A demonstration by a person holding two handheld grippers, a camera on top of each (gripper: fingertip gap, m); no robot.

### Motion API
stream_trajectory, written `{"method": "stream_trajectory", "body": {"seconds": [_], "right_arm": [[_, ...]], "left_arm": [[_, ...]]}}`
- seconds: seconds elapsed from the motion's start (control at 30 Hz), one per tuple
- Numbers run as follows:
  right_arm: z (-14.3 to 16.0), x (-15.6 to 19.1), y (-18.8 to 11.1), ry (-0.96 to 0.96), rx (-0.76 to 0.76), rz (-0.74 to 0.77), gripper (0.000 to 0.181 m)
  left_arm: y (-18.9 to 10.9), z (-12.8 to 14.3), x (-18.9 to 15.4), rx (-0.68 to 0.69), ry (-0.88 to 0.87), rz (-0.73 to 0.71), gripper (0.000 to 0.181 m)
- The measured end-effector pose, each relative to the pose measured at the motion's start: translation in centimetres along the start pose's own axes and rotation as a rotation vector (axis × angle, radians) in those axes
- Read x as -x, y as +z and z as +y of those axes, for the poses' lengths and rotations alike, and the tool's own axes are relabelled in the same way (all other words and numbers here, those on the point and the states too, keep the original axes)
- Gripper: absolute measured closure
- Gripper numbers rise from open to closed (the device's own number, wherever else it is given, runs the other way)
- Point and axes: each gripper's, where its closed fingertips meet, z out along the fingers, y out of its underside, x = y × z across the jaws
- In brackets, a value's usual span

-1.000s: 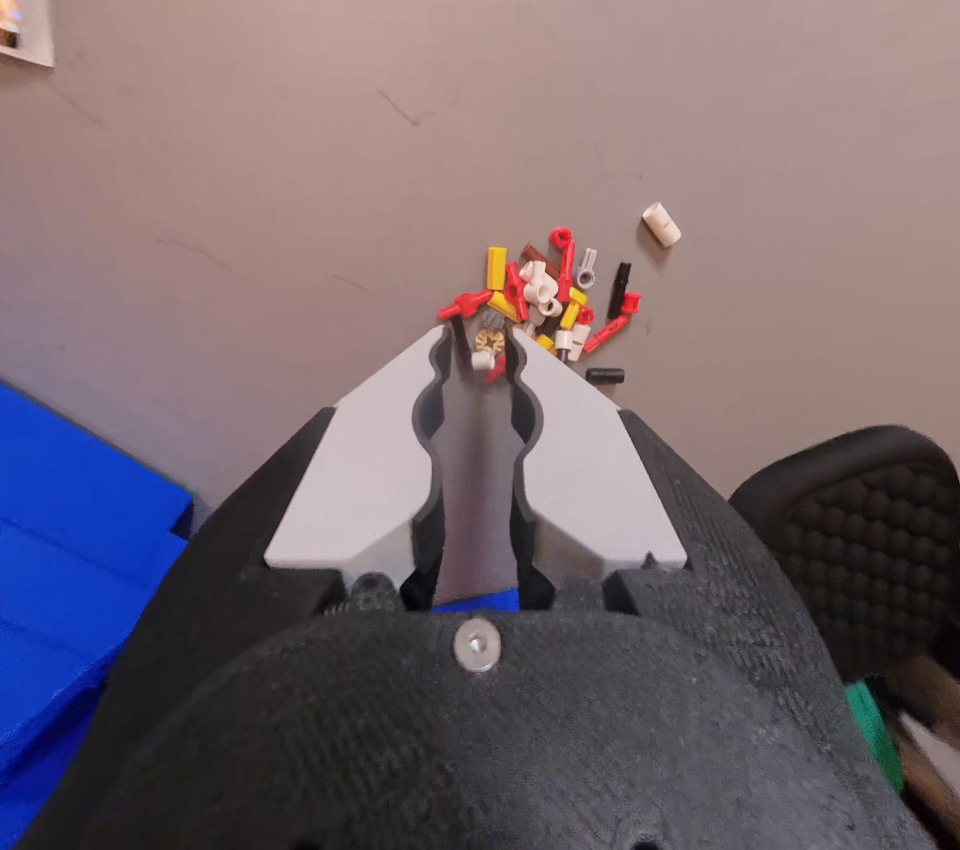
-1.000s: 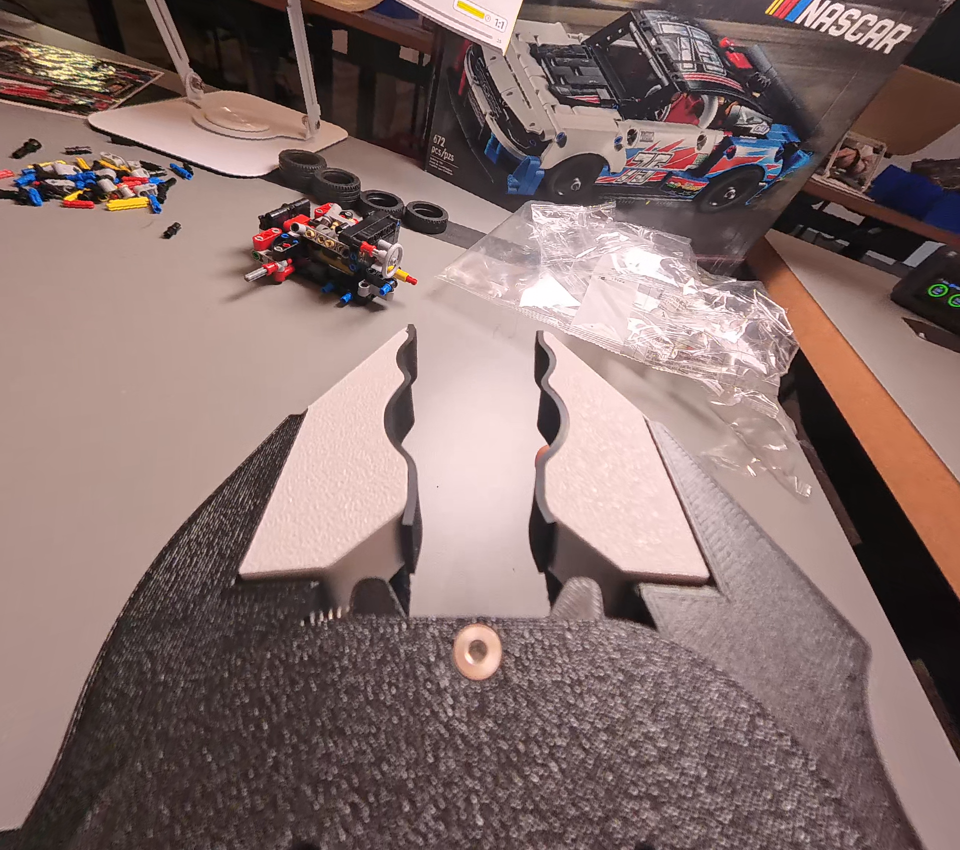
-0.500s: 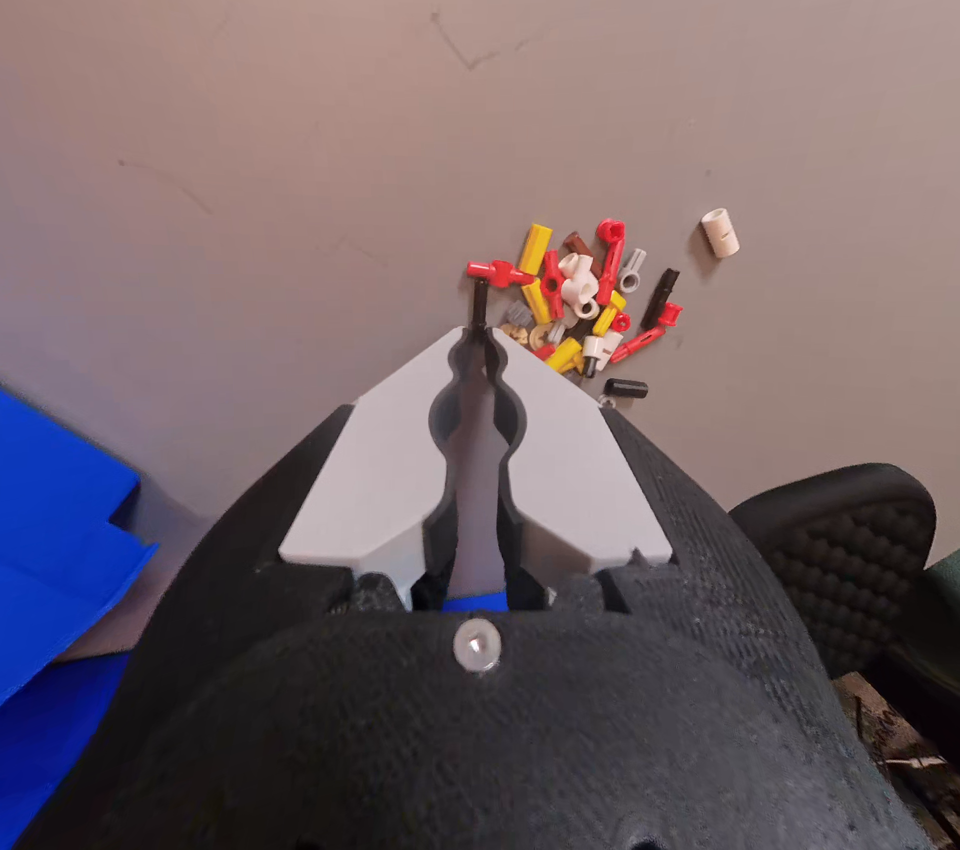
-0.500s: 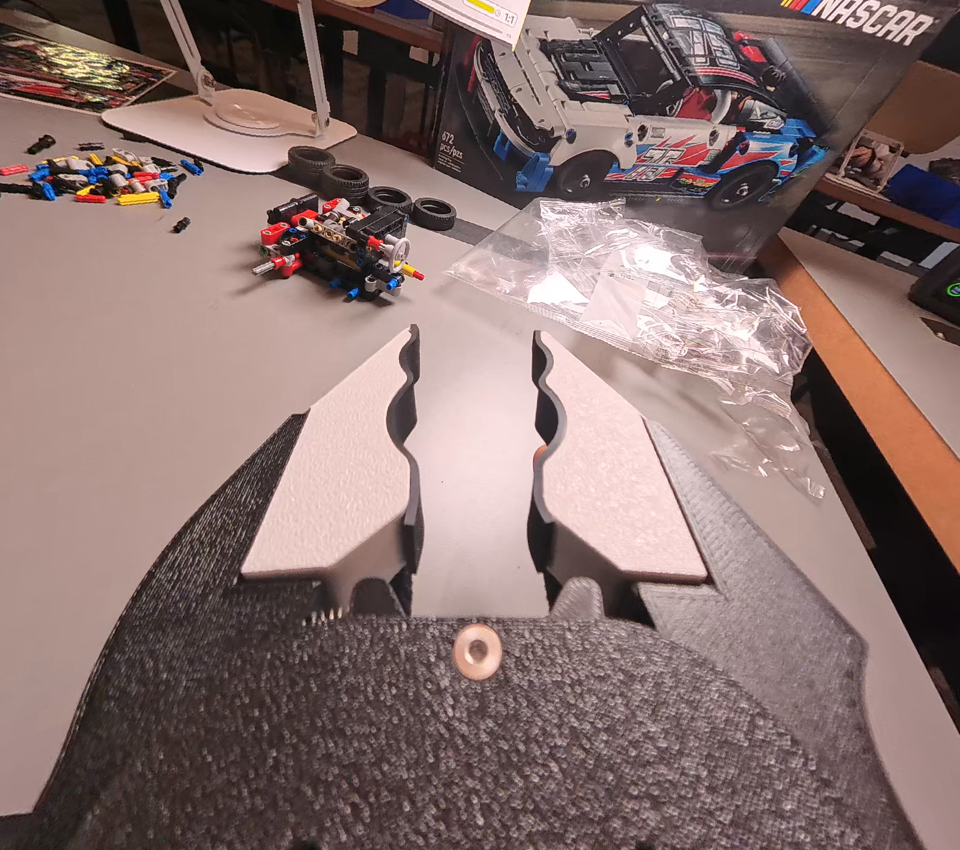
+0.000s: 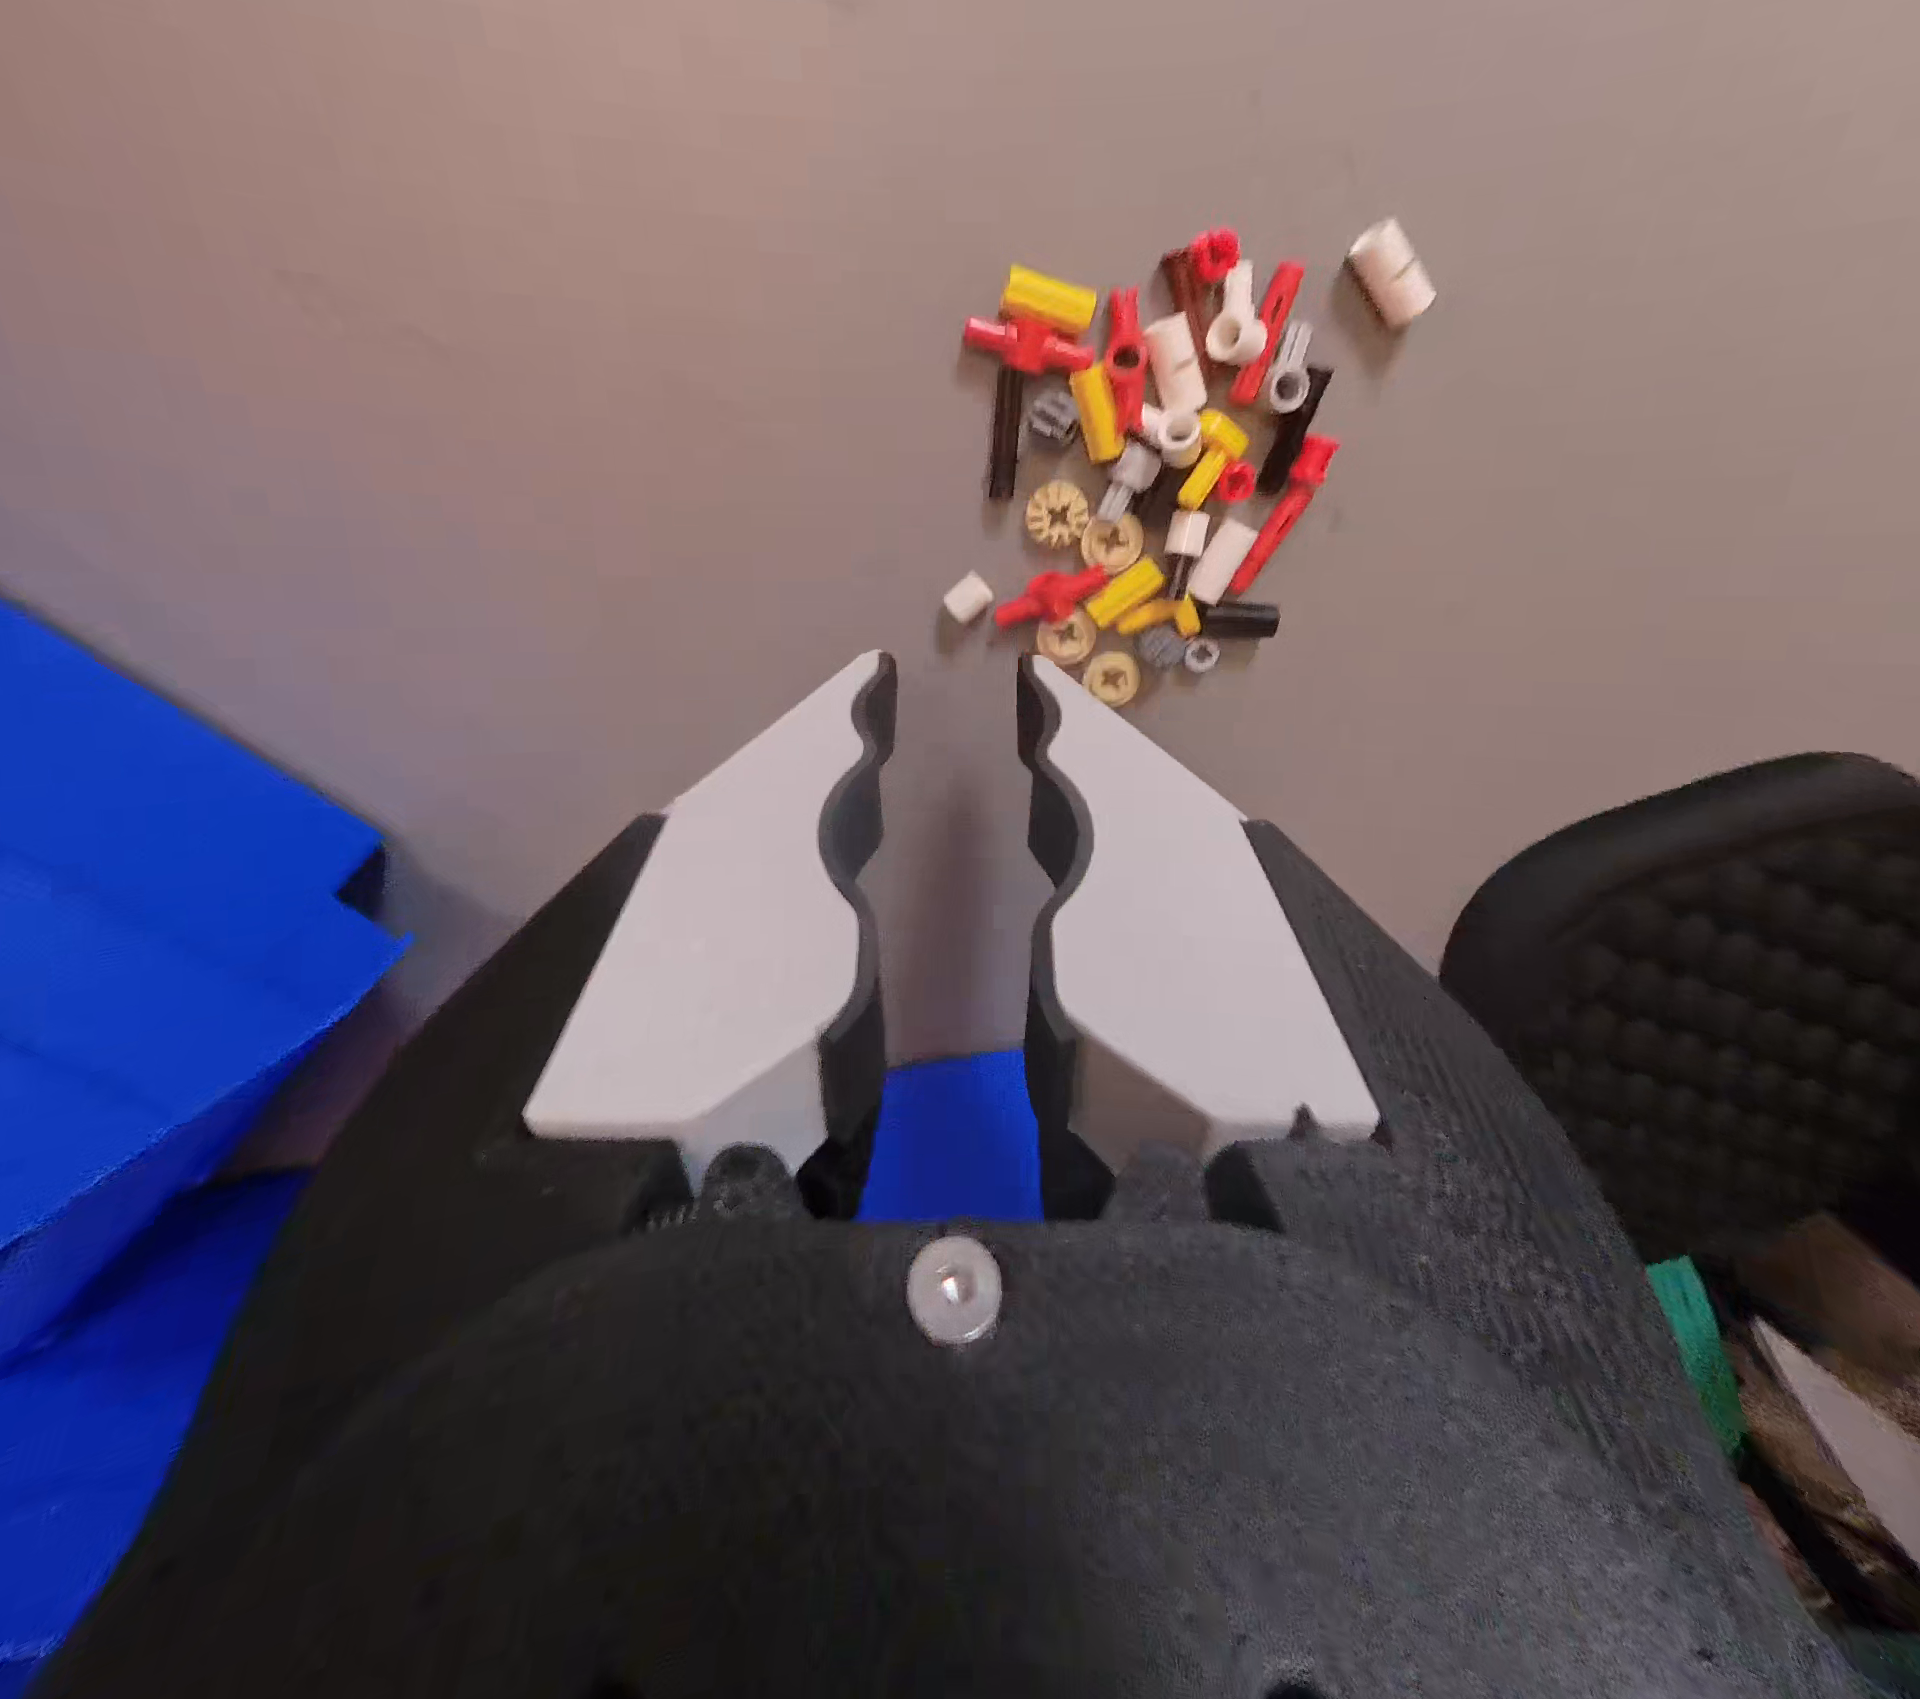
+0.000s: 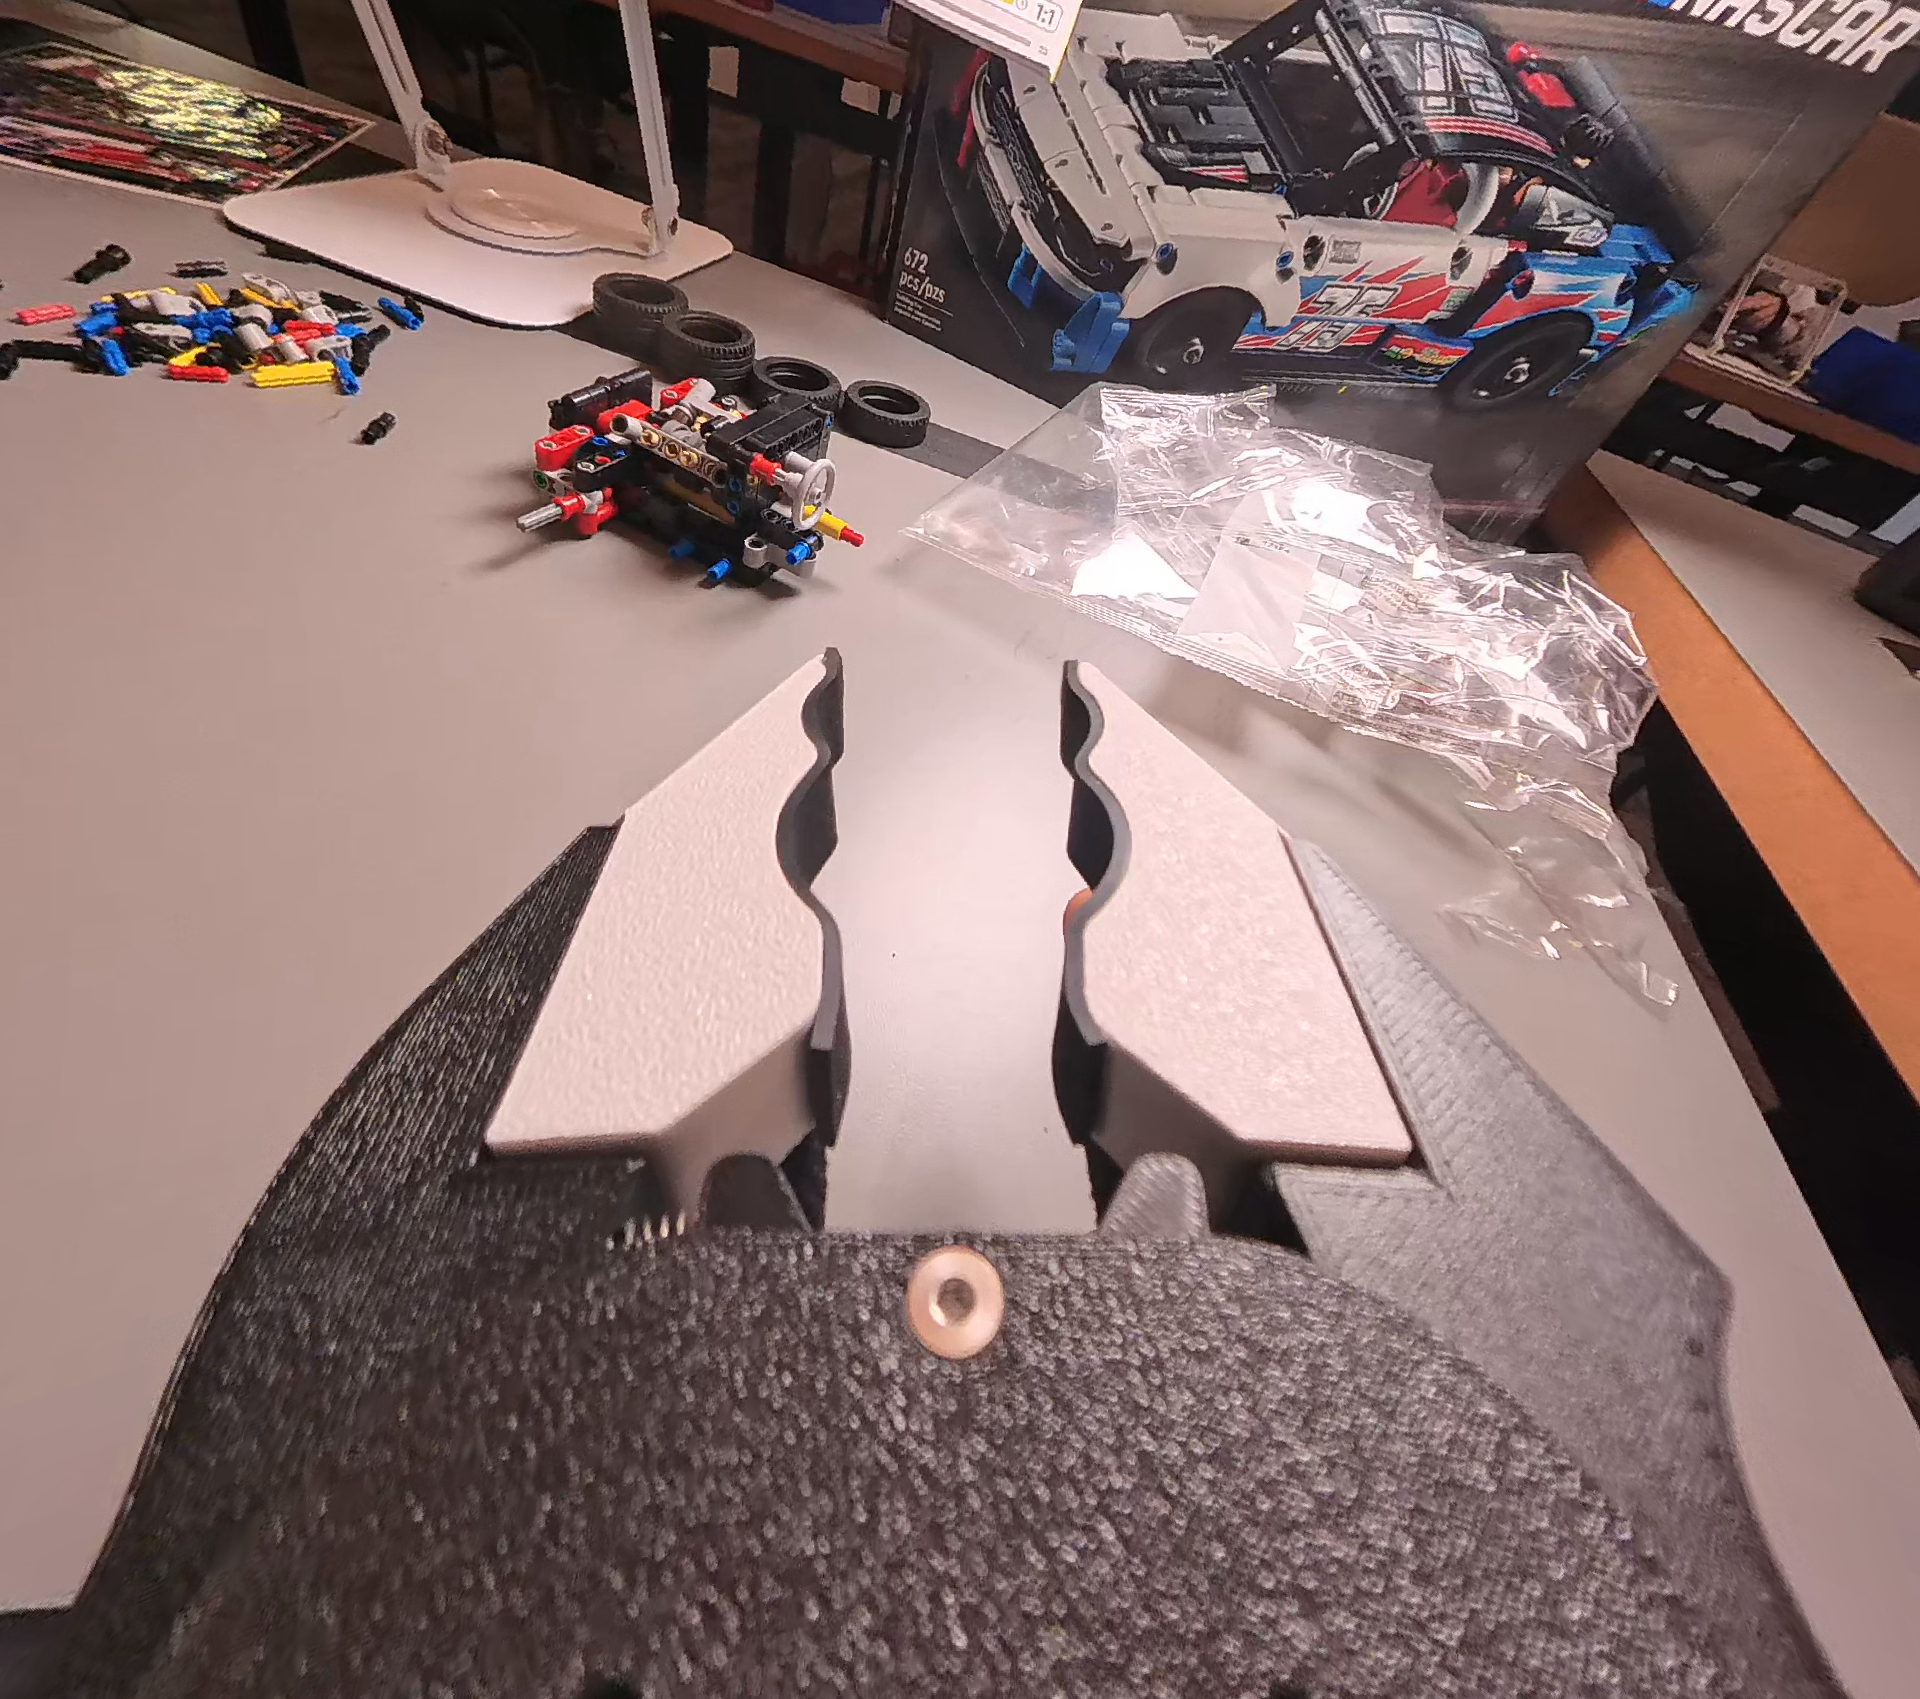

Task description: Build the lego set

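In the left wrist view a pile of small Lego pieces, red, yellow, white, black and tan, lies on the grey table. A black axle with a red connector lies at the pile's left edge, and a white sleeve lies apart at the upper right. My left gripper is open and empty, its tips just short of the pile's near edge. In the right wrist view the part-built Lego assembly sits ahead and to the left. My right gripper is open and empty over bare table.
Several black tyres lie behind the assembly. A second pile of pieces lies far left. Empty plastic bags, the set's box and a white booklet stand are at the back. A blue block and a black chair flank the left gripper.
My left gripper had narrowed around the black axle at the pile's edge; it has now opened and drawn back empty. The right gripper has barely moved.
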Motion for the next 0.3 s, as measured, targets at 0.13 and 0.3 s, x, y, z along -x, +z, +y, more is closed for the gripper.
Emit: {"method": "stream_trajectory", "body": {"seconds": [0.13,0.3], "right_arm": [[0.0,0.1,0.0,-0.006,-0.001,-0.002,0.141],[0.0,-0.1,-0.1,-0.003,-0.004,0.003,0.141]], "left_arm": [[1.1,1.0,0.1,0.070,0.053,-0.030,0.163],[2.0,0.2,-0.3,0.060,0.066,-0.006,0.173]]}}
